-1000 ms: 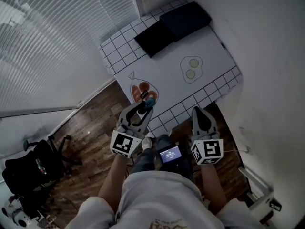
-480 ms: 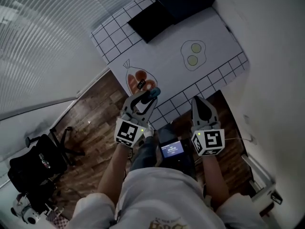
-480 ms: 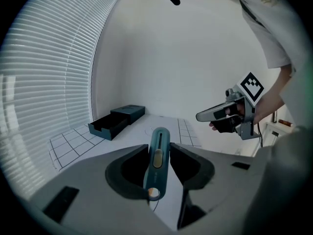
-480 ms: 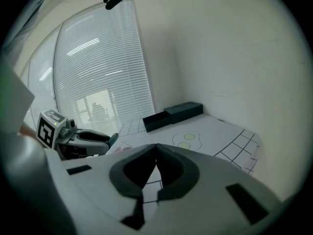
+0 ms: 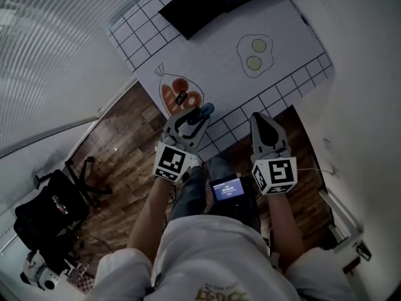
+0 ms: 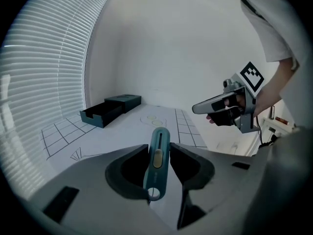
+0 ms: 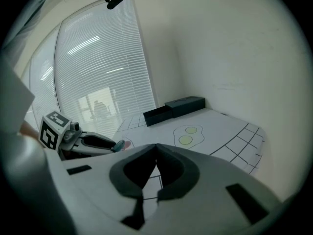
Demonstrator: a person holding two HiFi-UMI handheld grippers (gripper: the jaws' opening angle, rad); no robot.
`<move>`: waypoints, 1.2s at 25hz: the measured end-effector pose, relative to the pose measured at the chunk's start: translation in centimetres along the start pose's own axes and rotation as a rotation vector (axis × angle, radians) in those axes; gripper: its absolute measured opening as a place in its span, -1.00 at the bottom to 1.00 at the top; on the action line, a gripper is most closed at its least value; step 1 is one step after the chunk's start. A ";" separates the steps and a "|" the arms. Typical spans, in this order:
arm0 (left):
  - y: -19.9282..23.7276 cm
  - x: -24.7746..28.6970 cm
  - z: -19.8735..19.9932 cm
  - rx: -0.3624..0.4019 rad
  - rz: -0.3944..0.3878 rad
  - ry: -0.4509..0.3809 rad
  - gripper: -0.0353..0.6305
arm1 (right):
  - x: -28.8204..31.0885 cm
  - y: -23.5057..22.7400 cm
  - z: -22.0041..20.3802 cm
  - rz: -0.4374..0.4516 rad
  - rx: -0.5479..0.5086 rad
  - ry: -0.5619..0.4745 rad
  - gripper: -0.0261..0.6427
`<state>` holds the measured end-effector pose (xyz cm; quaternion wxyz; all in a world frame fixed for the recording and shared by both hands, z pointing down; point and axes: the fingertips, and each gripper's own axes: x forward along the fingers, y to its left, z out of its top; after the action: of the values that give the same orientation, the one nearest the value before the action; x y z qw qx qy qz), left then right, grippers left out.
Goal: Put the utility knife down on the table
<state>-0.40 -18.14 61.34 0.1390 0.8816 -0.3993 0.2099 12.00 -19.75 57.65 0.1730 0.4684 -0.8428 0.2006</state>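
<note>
The left tongs [image 6: 159, 149] are closed on the utility knife [image 6: 157, 161]. The knife is teal, with a pale slider on its back and a round hole at its rear end. It stands between the two jaws, and its front end points past them toward the worktop [image 6: 122, 131]. In the head view the knife [image 5: 204, 111] is over the near edge of the worktop [image 5: 219, 80], just beside the drawing of a bag with red shapes [image 5: 177, 93]. It is in the grip of the left tongs [image 5: 192, 119] and does not lie on the worktop.

The right tongs [image 7: 156, 149] are closed, the two jaw tips meet, and there is nothing between them. In the head view the right tongs [image 5: 260, 120] are over the gridded near edge of the worktop, well apart from the left ones and on the same level.

The worktop has a white cover with black grid lines at its borders. In the middle there is a drawing of two fried eggs [image 5: 253, 53]. At the far end stands a dark open box [image 6: 101, 113], and its dark lid [image 6: 123, 101] is just beside it. Window blinds [image 5: 50, 55] fill the left side, and under them is a wooden floor [image 5: 122, 155] with a black chair [image 5: 47, 215]. A small device with a lit screen [image 5: 226, 190] hangs at the person's waist.
</note>
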 end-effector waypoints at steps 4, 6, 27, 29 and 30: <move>0.0 0.6 -1.2 -0.016 0.002 0.024 -0.46 | 0.3 0.1 -0.9 0.013 0.001 0.017 -0.90; 0.1 1.0 -2.0 -0.018 0.004 0.042 -0.46 | 0.3 0.1 -1.5 0.017 0.004 0.027 -0.90; -1.0 3.5 -5.6 0.114 0.009 0.193 -0.45 | 0.5 0.3 -2.3 0.040 0.047 0.043 -0.90; -1.0 3.4 -5.6 0.104 0.002 0.192 -0.45 | 0.5 0.5 -2.2 0.043 0.052 0.043 -0.90; -1.0 3.4 -5.6 0.102 -0.001 0.192 -0.45 | 0.5 0.5 -2.1 0.044 0.056 0.042 -0.90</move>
<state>0.97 -17.37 67.78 0.1316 0.8636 -0.3725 0.3133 11.52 -18.84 59.58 0.1732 0.4501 -0.8432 0.2377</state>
